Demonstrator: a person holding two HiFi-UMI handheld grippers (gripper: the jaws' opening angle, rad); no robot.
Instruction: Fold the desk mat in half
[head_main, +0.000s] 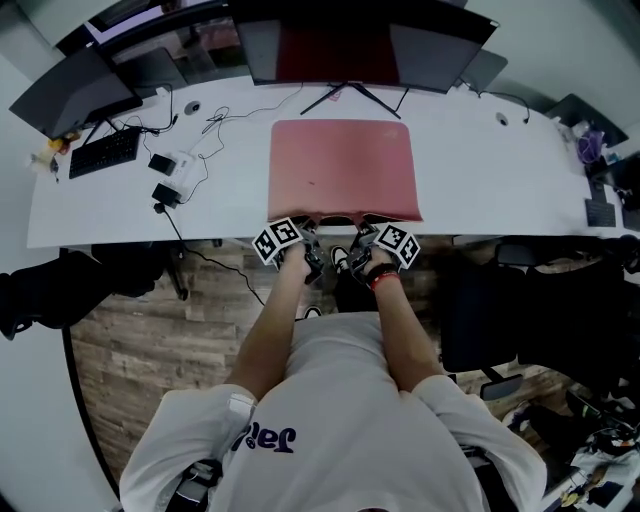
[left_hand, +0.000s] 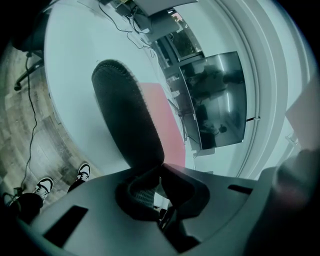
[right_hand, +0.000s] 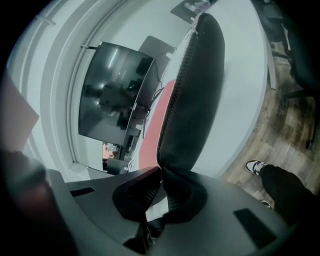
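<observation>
Wood-plank floor (head_main: 130, 350) shows below a long white bench (head_main: 490, 170), and you stand at its near side, looking steeply down. Along the far edge of the bench stands a row of dark monitors (head_main: 350, 45), and a black keyboard (head_main: 105, 152) lies at the left end, with a few small devices and cables (head_main: 178, 170) between it and the middle. The pink desk mat (head_main: 345, 165) lies flat in the centre of the bench, its far edge near the foot of the middle monitor and its near edge at the front lip of the bench. Your left hand-held gripper (head_main: 306, 224) and your right hand-held gripper (head_main: 362, 224) sit close together at the middle of that near edge. Each one is clamped on the mat. In the left gripper view the jaws are pressed together on the mat's rim, and its dark underside (left_hand: 125, 115) curls up from them, with the pink top face beside it. The right gripper view shows the same pinch, with a stitched edge (right_hand: 181, 75) running up the raised dark flap. A dark office chair (head_main: 485, 320) stands to your right, and one of your shoes (right_hand: 254, 166) shows on the floor.
</observation>
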